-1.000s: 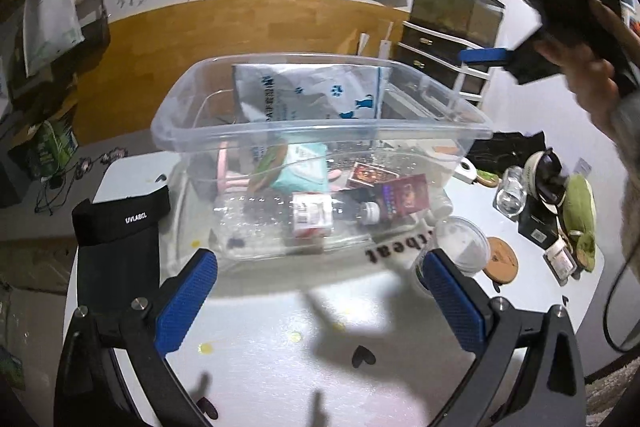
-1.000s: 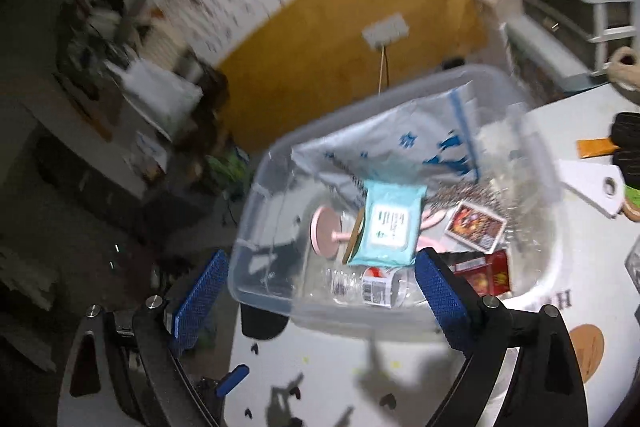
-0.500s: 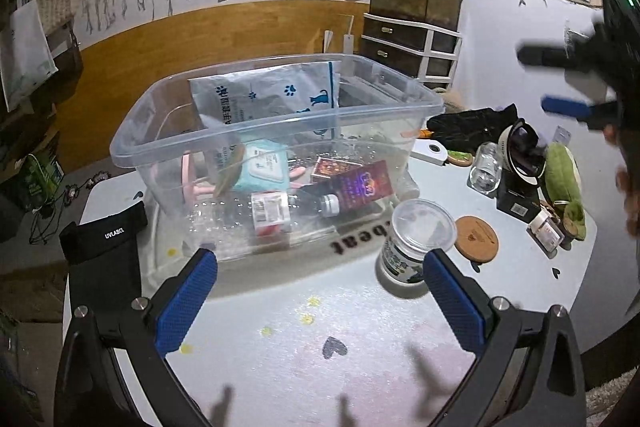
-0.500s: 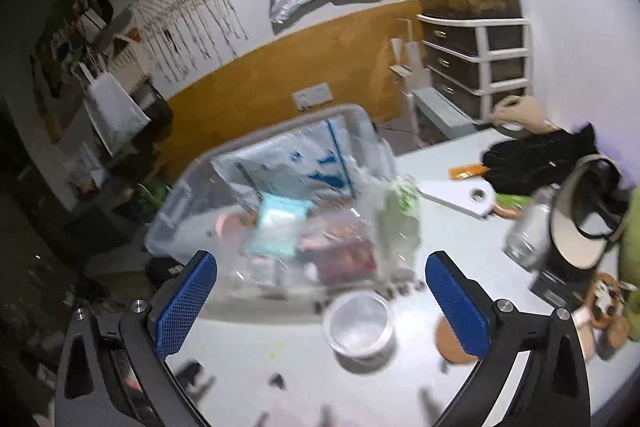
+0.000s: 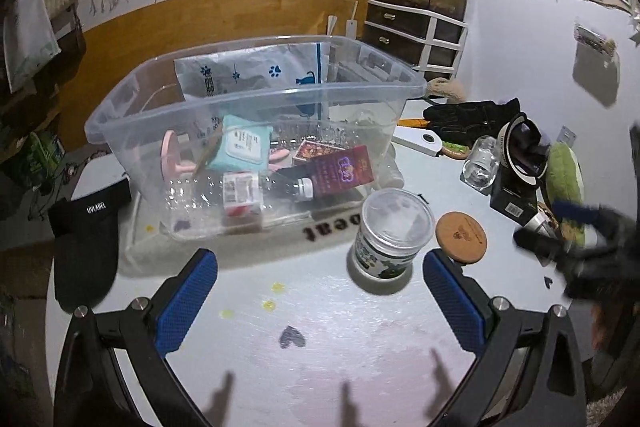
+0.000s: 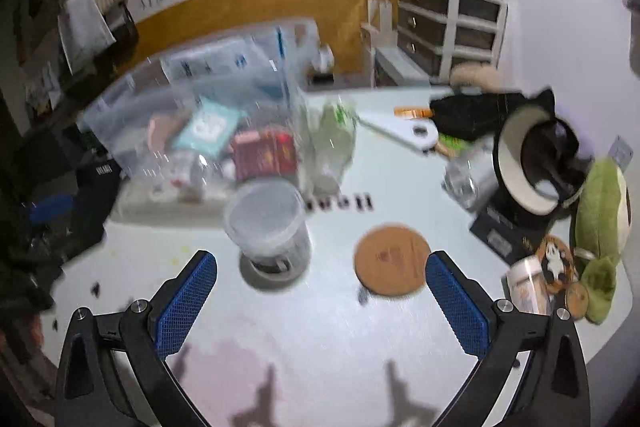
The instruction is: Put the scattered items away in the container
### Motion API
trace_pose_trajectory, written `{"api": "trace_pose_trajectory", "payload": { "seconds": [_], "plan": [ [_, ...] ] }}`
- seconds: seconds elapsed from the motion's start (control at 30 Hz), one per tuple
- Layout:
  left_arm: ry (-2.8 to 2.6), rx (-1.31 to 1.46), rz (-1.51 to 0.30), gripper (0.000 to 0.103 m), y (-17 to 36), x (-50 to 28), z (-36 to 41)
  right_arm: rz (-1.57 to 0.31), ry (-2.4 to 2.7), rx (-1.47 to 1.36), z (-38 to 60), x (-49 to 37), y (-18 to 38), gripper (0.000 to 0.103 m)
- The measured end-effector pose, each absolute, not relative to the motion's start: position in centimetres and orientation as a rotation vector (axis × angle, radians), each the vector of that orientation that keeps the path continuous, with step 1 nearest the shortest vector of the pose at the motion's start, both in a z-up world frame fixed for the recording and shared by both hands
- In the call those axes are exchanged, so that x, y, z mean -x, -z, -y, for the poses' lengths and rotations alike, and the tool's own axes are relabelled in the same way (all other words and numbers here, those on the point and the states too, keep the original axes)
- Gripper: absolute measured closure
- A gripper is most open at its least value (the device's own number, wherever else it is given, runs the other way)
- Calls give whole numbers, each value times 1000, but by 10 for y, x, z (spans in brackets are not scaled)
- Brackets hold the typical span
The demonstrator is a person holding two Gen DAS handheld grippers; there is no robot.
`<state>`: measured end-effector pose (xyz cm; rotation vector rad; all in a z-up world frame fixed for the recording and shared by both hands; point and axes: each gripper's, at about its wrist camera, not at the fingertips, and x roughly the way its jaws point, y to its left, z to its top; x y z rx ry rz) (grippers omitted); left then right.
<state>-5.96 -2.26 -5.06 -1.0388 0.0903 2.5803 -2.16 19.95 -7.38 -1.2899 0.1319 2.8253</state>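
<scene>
A clear plastic bin (image 5: 256, 95) (image 6: 132, 99) stands on the white table (image 5: 340, 327) and holds a paw-print bag, a teal wipes pack (image 5: 242, 145), a water bottle (image 5: 240, 193), a maroon box and a pink item. A lidded tub (image 5: 390, 231) (image 6: 268, 227) and a cork coaster (image 5: 461, 237) (image 6: 392, 259) sit in front of the bin. My left gripper (image 5: 320, 295) is open and empty, low over the table. My right gripper (image 6: 320, 299) is open and empty too, with the coaster just ahead of it; the left wrist view catches that gripper blurred at the right edge (image 5: 580, 239).
A black cap (image 5: 86, 239) lies left of the bin. At the right lie black gloves (image 5: 472, 117), a small glass jar (image 5: 482, 163), a black-and-white visor (image 6: 536, 159) on a black box, a green plush (image 6: 604, 227), a white tag (image 6: 404, 131) and small jars.
My right gripper came down from above the bin to low over the table on the right, near the coaster. The left gripper drew back a little and turned right.
</scene>
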Motion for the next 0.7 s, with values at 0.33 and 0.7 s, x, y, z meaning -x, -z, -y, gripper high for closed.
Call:
{"api": "trace_pose_trajectory", "payload": {
  "seconds": [0.33, 0.7],
  "plan": [
    [-2502, 1093, -76, 0, 69, 61, -49, -224, -2692, 1589, -262, 18, 128, 39],
    [-2331, 1049, -115, 2, 88, 91, -162, -252, -2626, 1759, -316, -4, 157, 95]
  ]
}}
